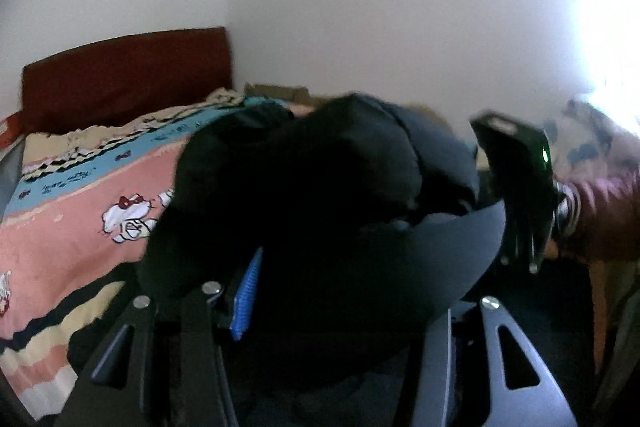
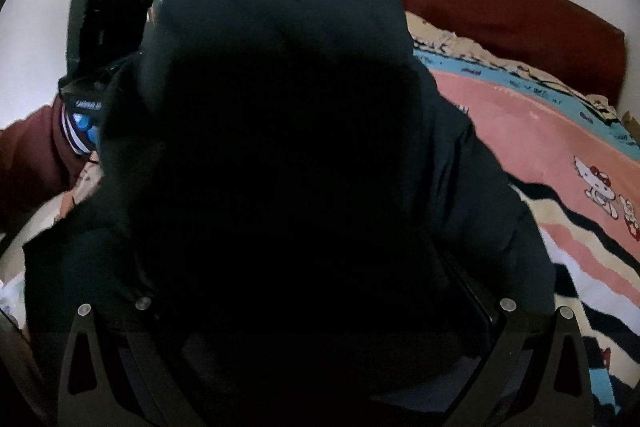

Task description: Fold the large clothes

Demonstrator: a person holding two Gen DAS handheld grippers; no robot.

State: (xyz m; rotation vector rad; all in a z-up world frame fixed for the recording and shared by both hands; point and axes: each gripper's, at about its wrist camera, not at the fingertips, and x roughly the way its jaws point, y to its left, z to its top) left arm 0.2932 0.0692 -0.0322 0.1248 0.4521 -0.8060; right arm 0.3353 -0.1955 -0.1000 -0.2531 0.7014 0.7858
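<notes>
**A bulky dark jacket, lifted between two grippers over the bed**

The black padded jacket (image 2: 288, 147) fills most of both wrist views, bunched up in front of each camera and raised above the bed (image 2: 540, 131), which carries a pink, blue and striped cartoon blanket (image 1: 80, 211). A red headboard (image 1: 128, 75) stands against the white wall behind.

In the left wrist view the left gripper (image 1: 320, 307) has cloth piled between and over its fingers; a blue ribbed pad (image 1: 246, 299) shows at the inner face of one finger (image 1: 200, 327) with fabric against it. It looks to be holding a fold of the jacket, though the dark cloth hides the actual pinch. The right gripper (image 2: 320, 327) is buried the same way: its fingers stand apart at the frame's lower corners with cloth heaped between, and I cannot tell whether they are closed on anything.

The jacket reads as soft and puffy, probably quilted, with a smooth shell that could slide in a shallow pinch. It is likely light for its size but voluminous, so it will sag and billow instead of creasing cleanly. The safer hold is on a seam, hem or collar edge, where layers are thin and firm, not on a fat padded panel.
</notes>
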